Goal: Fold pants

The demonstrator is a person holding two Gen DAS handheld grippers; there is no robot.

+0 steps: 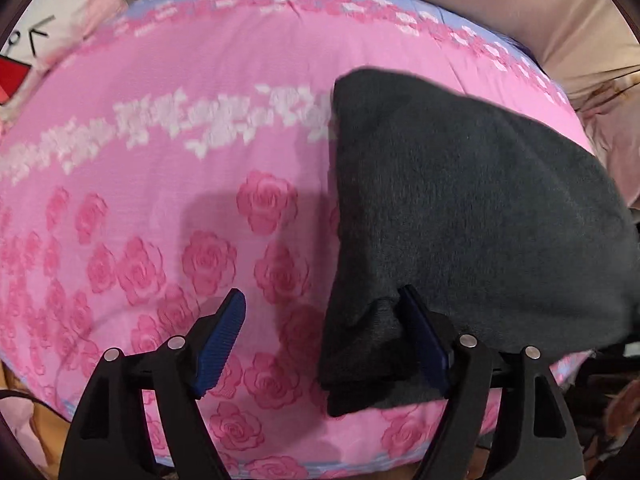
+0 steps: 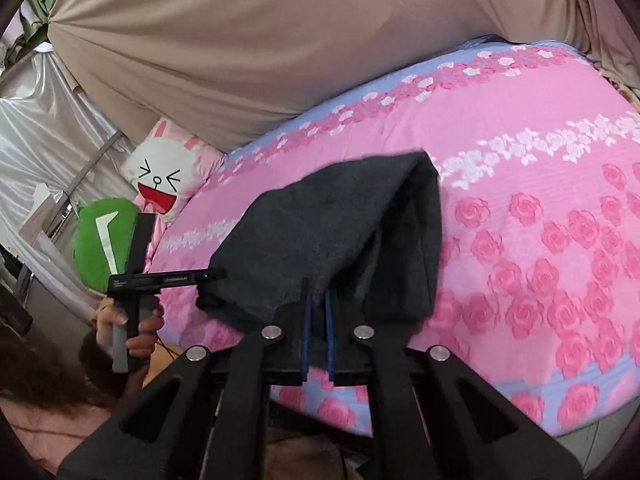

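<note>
On the bed (image 1: 168, 184) with its pink rose cover we are finding the dark pants (image 1: 460, 208) already folded compact, our right hand-held gripper (image 2: 318, 312) pinching one edge, our left hand-held gripper (image 1: 324, 344) spread wide, final flattening apparently remaining.

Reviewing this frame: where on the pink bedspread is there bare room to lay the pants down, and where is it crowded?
Bare bedspread lies left of the dark pants, from the white flower band down to the rose print. In the right wrist view, more roses lie free right of the pants. It is crowded at the near edge, where the left gripper stands open and the right gripper pinches the cloth.
</note>
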